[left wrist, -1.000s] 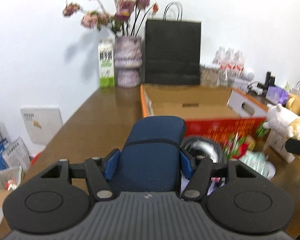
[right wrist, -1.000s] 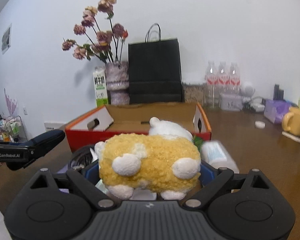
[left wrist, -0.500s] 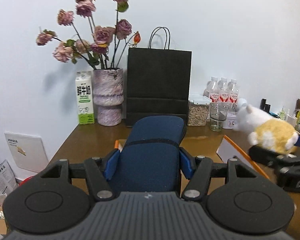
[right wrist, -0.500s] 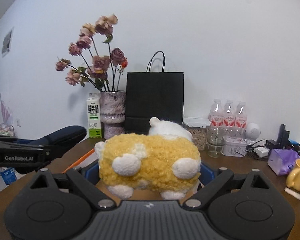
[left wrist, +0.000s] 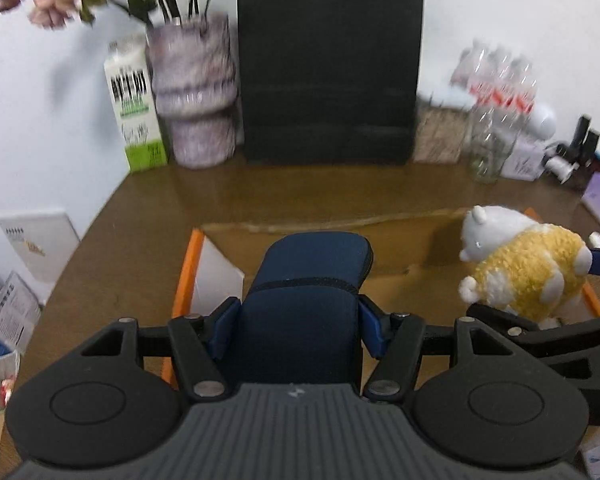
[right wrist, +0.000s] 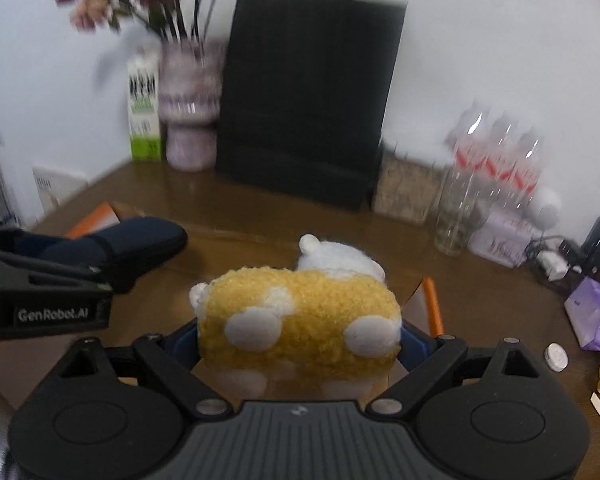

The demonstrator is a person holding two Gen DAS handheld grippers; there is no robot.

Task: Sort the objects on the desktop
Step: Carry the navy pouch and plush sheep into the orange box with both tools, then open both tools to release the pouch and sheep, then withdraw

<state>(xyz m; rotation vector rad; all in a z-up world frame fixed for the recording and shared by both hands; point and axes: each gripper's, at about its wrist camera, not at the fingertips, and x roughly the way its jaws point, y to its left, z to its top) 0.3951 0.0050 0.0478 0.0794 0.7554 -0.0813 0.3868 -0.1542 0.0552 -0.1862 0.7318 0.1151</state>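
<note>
My left gripper [left wrist: 298, 320] is shut on a dark blue zip case [left wrist: 308, 292] and holds it over the left part of an open cardboard box [left wrist: 400, 280] with orange edges. The case also shows in the right wrist view [right wrist: 136, 248]. My right gripper [right wrist: 300, 340] is shut on a yellow and white plush sheep [right wrist: 300, 316] and holds it over the right side of the box [right wrist: 432, 304]. The plush also shows in the left wrist view [left wrist: 524, 268], to the right of the case.
Along the back wall stand a black paper bag [left wrist: 328, 60], a flower vase [left wrist: 196, 92], a milk carton [left wrist: 134, 104], a jar [left wrist: 436, 136], a glass [left wrist: 488, 148] and water bottles [left wrist: 500, 76]. A purple pack [right wrist: 596, 312] and cables lie at the right.
Both grippers have tilted down and moved forward over the box with their loads. The box interior and tabletop have come back into view. Both views are blurred by motion.
</note>
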